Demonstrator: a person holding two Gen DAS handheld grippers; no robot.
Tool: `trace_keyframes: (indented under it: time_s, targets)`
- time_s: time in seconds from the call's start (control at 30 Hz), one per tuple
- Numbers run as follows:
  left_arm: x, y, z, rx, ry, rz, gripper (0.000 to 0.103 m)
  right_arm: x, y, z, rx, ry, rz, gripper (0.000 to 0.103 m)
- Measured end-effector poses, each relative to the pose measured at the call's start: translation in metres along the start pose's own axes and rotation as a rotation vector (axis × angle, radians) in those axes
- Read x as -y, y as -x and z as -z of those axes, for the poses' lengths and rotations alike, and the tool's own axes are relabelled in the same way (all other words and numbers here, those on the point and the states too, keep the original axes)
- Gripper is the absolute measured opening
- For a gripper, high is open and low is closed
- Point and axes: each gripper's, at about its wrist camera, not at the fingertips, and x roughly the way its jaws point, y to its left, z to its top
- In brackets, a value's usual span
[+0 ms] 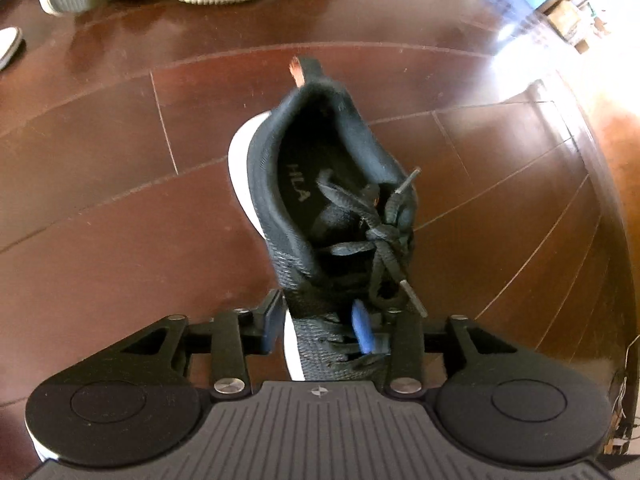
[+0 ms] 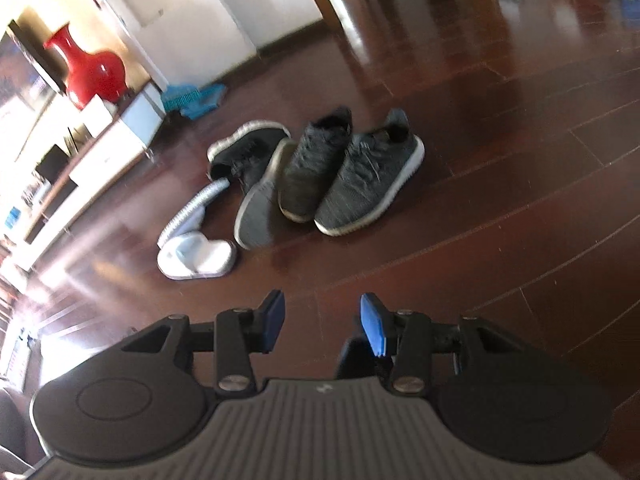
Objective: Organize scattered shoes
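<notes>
1. Left gripper (image 1: 320, 324) is clamped on a black sneaker (image 1: 320, 184) at the forefoot: one pad on the white sole edge, the other buried among the laces. The heel points away from the camera and the shoe looks clear of the floor (image 1: 100, 200). Judgement: gripping the narrow laced part gives the pads a firm bite, where the soft collar would fold.
2. The sneaker hangs tilted, opening towards the camera and sole turned left, likely because the grip sits near the toe and the heel's weight swings it.
3. Right gripper (image 2: 322, 328) holds nothing; its blue pads stand apart and it hovers over bare floor, aimed at the pile.
4. The pile (image 2: 304, 176): two grey sneakers side by side, toes the same way, roughly paired. Left of them one shoe lies sole-up against a black sneaker, and two white slippers (image 2: 192, 236) lie askew, one on edge.
5. Judgement: the left part of the pile is unsorted. Where the held sneaker belongs cannot be told.
</notes>
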Motion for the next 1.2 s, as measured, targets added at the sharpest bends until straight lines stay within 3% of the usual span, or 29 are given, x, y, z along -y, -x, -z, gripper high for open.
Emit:
trace_keyframes:
  time_s: [0.2, 0.47, 0.73, 0.93, 1.2]
  targets:
    - [-0.018, 0.036, -0.009, 0.057, 0.021, -0.06, 0.072, -0.013, -0.024, 0.02, -0.092, 0.134, 0.027, 0.046]
    - [-0.059, 0.137, -0.046, 0.213, 0.145, -0.192, 0.079, -0.038, -0.059, 0.054, -0.224, 0.345, 0.042, 0.046]
    - [-0.1, 0.199, -0.073, 0.254, 0.148, -0.312, 0.082, -0.046, -0.107, 0.079, -0.319, 0.432, 0.077, 0.046]
    - [-0.144, 0.199, -0.065, 0.232, 0.231, -0.302, 0.082, -0.042, -0.143, 0.1, -0.406, 0.477, 0.144, 0.046]
    - [-0.173, 0.233, -0.076, 0.308, 0.245, -0.298, 0.082, -0.039, -0.179, 0.126, -0.514, 0.561, 0.206, 0.045]
